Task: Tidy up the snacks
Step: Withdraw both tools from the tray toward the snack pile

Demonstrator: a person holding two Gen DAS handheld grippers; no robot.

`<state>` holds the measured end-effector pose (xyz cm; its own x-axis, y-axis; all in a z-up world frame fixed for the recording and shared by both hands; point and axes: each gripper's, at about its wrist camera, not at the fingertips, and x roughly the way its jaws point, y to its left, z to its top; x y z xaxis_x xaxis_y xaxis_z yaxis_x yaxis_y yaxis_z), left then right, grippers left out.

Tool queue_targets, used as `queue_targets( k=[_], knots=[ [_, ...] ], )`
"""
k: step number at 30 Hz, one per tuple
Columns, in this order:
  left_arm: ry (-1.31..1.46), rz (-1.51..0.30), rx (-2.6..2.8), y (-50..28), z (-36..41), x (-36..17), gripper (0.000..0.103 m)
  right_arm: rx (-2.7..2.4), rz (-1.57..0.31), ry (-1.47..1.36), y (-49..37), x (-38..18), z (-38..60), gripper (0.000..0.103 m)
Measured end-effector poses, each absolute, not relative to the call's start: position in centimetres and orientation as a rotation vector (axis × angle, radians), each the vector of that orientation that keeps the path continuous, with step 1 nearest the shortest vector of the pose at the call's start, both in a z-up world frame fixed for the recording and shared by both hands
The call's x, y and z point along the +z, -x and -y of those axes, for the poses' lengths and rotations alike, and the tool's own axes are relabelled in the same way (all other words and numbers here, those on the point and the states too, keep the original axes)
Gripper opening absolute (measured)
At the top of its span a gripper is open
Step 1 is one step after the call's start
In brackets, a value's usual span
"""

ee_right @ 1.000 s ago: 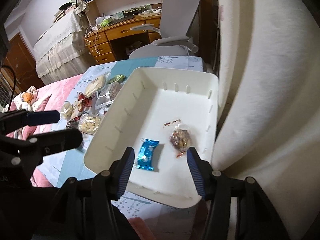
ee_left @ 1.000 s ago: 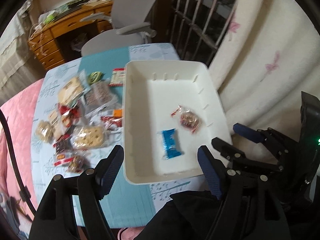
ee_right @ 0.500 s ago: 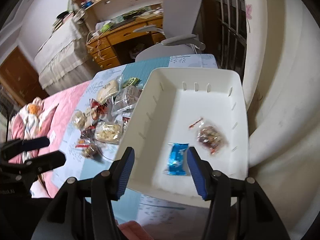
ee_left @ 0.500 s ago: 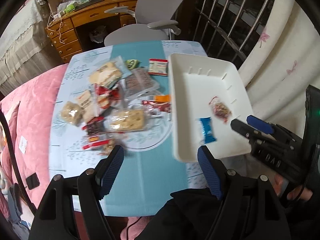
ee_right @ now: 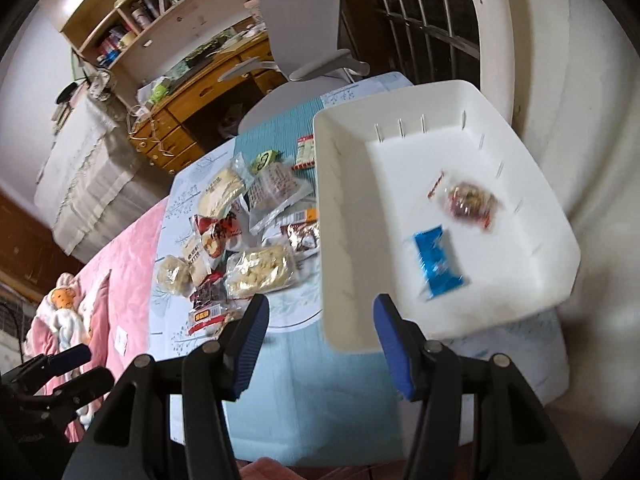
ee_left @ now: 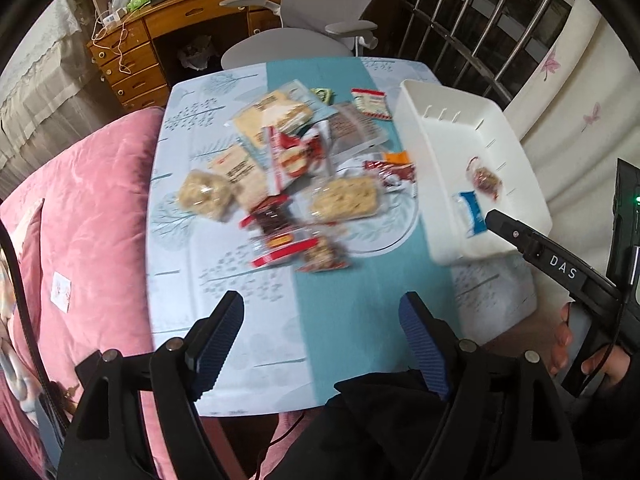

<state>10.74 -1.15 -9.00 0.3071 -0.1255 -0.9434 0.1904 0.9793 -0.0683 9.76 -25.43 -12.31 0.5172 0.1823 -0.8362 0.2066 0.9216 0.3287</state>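
We see the white tray (ee_right: 532, 292) on the surface's (ee_left: 352, 320) right edge holding a blue packet (ee_right: 438, 262) and a clear nut bag (ee_right: 470, 200), loose snacks (ee_left: 296, 184) piled left of it, both left tongs (ee_left: 322, 346) and right tongs (ee_right: 320, 344) wide and empty, "DAS" readable only from the left wrist.

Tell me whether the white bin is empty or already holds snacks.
Not empty. The white bin holds two snacks: a blue wrapped packet and a clear bag of reddish-brown snacks. The rest lie on the table.
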Motion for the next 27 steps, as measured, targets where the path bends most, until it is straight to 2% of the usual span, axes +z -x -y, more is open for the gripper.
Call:
queue_targets(
  k=[11,16,27],
  knots=[
    [-0.164,-1.254,-0.235,-12.9,-6.2,-10.4,0.08,-0.054,-0.958,-0.453,-8.7,-13.7,16.8,0.055],
    [-0.107,-1.3,-0.269,-14.8,-8.0,-11.8,0.08,-0.052,-0.952,-0.414,-8.7,-14.0,14.8,0.063],
    [-0.077,-1.303,-0.238,-19.7,-9.2,-14.7,0.08,0.042,-0.979,-0.271,-9.7,-16.1,12.4,0.072]
  ],
)
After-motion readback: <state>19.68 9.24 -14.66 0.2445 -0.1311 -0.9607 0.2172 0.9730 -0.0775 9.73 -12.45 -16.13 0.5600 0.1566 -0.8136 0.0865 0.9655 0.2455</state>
